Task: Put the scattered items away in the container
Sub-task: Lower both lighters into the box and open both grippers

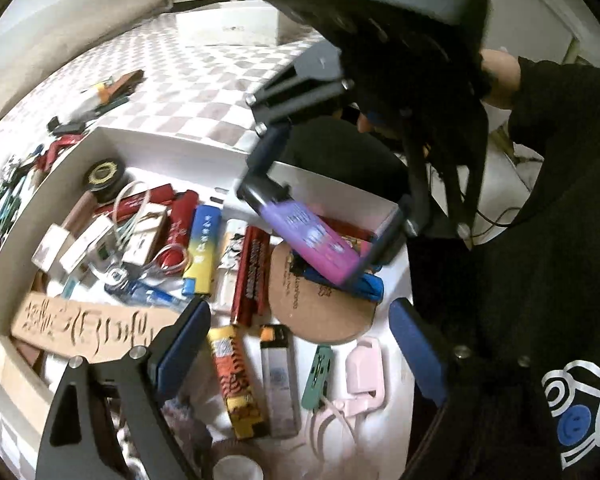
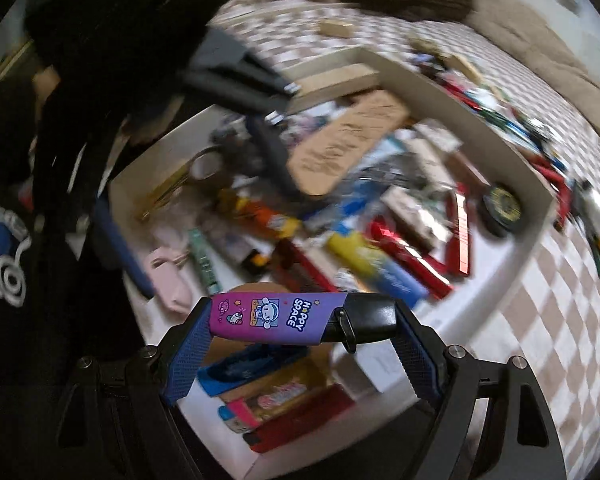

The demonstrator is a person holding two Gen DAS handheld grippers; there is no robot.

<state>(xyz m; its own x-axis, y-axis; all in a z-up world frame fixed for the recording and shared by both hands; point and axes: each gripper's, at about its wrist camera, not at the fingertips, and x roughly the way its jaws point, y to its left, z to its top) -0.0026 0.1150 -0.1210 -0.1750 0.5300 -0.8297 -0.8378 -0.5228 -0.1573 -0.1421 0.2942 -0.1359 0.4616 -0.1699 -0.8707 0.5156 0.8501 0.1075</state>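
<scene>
The right tongs (image 2: 300, 332) grip a purple lighter (image 2: 276, 318) lengthwise above the white box (image 1: 172, 148). The left tongs (image 1: 300, 340) gape wide at six o'clock, holding nothing.

Likely a home bedroom: checkered bedsheet (image 1: 204, 80), brown blanket (image 1: 72, 40), white box (image 1: 172, 148) of trinkets.

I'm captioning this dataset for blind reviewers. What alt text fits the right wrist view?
The right hand-held gripper clamps a purple "Happy Space" lighter by its ends, above a white box crowded with lighters and small items. The box sits on a checkered cloth where more items lie scattered; the background is motion-blurred.
</scene>
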